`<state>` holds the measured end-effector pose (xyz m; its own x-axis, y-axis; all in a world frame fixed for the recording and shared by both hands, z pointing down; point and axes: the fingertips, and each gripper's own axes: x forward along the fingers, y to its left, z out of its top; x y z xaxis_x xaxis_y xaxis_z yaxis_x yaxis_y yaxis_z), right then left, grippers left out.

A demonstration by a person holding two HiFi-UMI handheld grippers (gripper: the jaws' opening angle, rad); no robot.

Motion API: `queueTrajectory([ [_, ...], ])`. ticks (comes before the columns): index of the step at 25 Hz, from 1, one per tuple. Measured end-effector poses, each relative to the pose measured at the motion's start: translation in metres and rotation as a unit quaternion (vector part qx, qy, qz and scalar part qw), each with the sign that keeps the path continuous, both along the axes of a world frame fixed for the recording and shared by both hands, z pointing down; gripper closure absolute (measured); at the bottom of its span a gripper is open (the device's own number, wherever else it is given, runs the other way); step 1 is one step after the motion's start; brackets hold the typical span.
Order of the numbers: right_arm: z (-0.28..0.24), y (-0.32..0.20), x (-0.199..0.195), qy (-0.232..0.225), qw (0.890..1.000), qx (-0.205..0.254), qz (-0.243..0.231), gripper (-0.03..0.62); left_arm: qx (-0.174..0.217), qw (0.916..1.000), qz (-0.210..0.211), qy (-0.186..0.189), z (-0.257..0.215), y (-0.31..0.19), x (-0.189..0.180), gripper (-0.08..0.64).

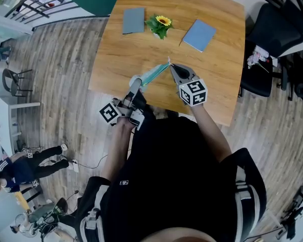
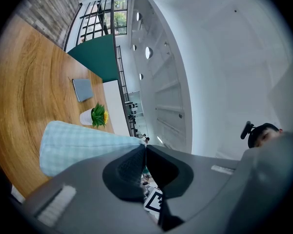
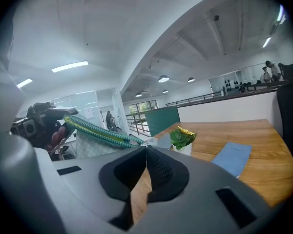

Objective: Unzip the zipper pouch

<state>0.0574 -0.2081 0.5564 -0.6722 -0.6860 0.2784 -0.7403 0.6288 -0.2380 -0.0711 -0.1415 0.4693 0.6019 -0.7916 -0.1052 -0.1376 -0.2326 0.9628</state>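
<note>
A pale teal checked zipper pouch (image 1: 154,74) hangs in the air over the wooden table (image 1: 212,84), stretched between my two grippers. My left gripper (image 1: 139,82) is shut on the pouch's near end. In the left gripper view the pouch cloth (image 2: 83,145) runs out to the left from the closed jaws of the left gripper (image 2: 144,146). My right gripper (image 1: 170,64) is shut at the pouch's far end. In the right gripper view the green zipper (image 3: 95,129) leads right up to the closed tips of the right gripper (image 3: 146,145), where a small white pull (image 3: 150,141) is pinched.
Beyond the pouch on the table are a grey-blue notebook (image 1: 133,20), a small potted sunflower (image 1: 159,25) and a lighter blue notebook (image 1: 199,35). A black chair (image 1: 272,32) stands off the table's right side. The table's near edge runs just under my hands.
</note>
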Motion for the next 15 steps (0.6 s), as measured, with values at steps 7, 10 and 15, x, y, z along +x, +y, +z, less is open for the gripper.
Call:
queueTrajectory([
  [7, 0.0018, -0.0021, 0.0003, -0.001, 1.0, -0.004, 0.001, 0.586, 0.001, 1.0, 0.003, 0.001, -0.0009, -0.0018, 0.0024, 0.554],
  [10, 0.0041, -0.0045, 0.0004, 0.0, 1.0, -0.005, 0.002, 0.586, 0.0, 1.0, 0.003, 0.0, 0.0011, -0.0034, 0.0024, 0.554],
  [15, 0.0053, -0.0091, 0.0018, -0.006, 1.0, -0.007, 0.005, 0.586, 0.0, 1.0, 0.004, -0.003, 0.0026, -0.0067, 0.003, 0.554],
])
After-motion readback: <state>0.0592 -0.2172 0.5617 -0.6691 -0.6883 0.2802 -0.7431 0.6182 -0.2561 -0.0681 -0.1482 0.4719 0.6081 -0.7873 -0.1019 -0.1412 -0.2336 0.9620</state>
